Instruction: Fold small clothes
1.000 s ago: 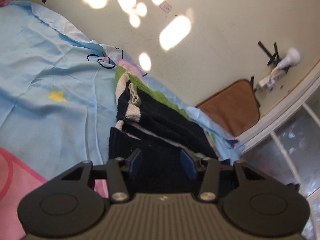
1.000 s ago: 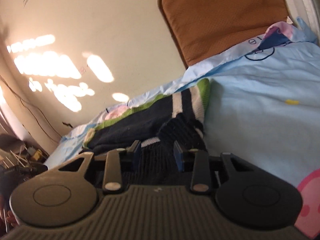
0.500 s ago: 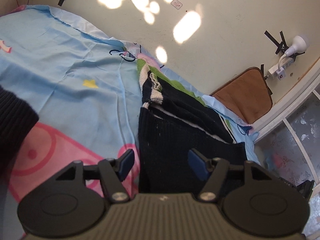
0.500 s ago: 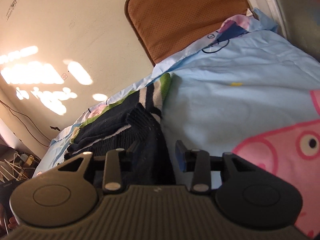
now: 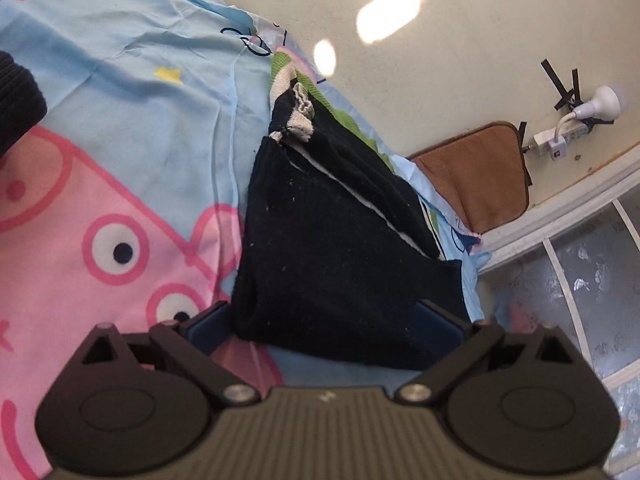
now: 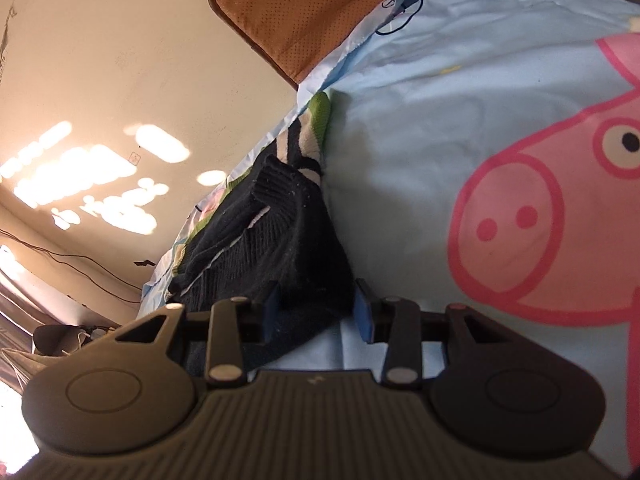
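The left gripper (image 5: 326, 326) jaws have just been opening around the sweater (image 5: 332, 248) (unpressed); the right gripper (image 6: 316, 312) jaws gape, cloth at 9 o'clock.

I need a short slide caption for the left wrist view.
Left tongs, just opened wide, straddle the folded dark sweater on the cartoon bedsheet.

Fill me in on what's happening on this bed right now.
A person with a gripper in each hand is folding a dark knitted sweater on a cartoon pig sheet. The left gripper has just opened wide, with the sweater's near edge lying loose between its fingers. The right gripper has a fold of the sweater between its half-open fingers; a grip isn't clear.
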`<state>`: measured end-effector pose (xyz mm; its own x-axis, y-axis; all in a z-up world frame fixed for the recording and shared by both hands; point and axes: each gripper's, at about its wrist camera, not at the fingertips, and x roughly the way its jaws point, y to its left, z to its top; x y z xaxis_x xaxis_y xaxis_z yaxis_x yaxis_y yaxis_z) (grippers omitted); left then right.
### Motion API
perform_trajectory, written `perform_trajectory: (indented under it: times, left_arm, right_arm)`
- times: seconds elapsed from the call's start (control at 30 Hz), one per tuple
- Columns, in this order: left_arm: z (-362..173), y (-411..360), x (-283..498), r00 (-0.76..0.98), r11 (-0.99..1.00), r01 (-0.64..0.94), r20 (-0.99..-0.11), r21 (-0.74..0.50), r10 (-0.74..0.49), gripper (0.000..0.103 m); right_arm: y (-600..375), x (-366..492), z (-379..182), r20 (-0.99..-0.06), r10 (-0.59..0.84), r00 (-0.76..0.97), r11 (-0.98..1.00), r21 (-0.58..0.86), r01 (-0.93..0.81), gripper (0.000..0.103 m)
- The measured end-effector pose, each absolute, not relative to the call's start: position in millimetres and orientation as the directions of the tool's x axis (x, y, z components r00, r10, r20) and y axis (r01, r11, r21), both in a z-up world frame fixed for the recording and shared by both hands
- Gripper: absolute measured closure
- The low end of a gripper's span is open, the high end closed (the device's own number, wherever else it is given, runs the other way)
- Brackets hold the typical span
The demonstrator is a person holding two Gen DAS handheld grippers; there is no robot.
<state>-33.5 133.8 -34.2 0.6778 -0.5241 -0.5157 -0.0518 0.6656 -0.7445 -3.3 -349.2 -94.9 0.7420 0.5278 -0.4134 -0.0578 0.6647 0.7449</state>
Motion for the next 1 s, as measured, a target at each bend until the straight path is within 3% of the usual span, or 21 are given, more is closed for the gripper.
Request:
perform_trajectory:
  times: [0.03,0.07,0.1,0.17,0.33,0.63,1.0]
  left_arm:
    - [-36,134,-33,0.692,0.653,-0.062,-0.504,-0.755,-0.517,0.006]
    - [-37,135,-31,0.705,0.646,-0.079,-0.501,-0.759,-0.502,0.018]
    - [-39,136,-30,0.710,0.648,-0.102,-0.511,-0.755,-0.484,0.048]
    - [-45,138,-24,0.693,0.650,-0.152,-0.549,-0.744,-0.467,0.077]
    - [-41,142,-31,0.705,0.651,-0.158,-0.547,-0.742,-0.452,0.082]
    - [-5,154,-71,0.755,0.692,-0.099,-0.507,-0.716,-0.416,0.088]
    - [-6,158,-130,0.749,0.718,-0.090,-0.522,-0.690,-0.407,0.088]
  right_arm:
    - [-349,-2,-95,-0.412,0.528,0.742,0.659,0.750,-0.053,0.063]
    - [-349,0,-95,-0.414,0.528,0.742,0.657,0.753,-0.047,0.065]
    - [-349,0,-96,-0.420,0.525,0.740,0.660,0.750,-0.043,0.074]
    - [-347,-1,-96,-0.430,0.513,0.743,0.673,0.739,-0.037,0.079]
    - [-345,-18,-86,-0.418,0.489,0.766,0.699,0.713,-0.057,0.087]
    - [-339,-61,-76,-0.390,0.485,0.782,0.697,0.713,-0.076,0.089]
    - [-331,-121,-71,-0.373,0.493,0.786,0.701,0.705,-0.106,0.089]
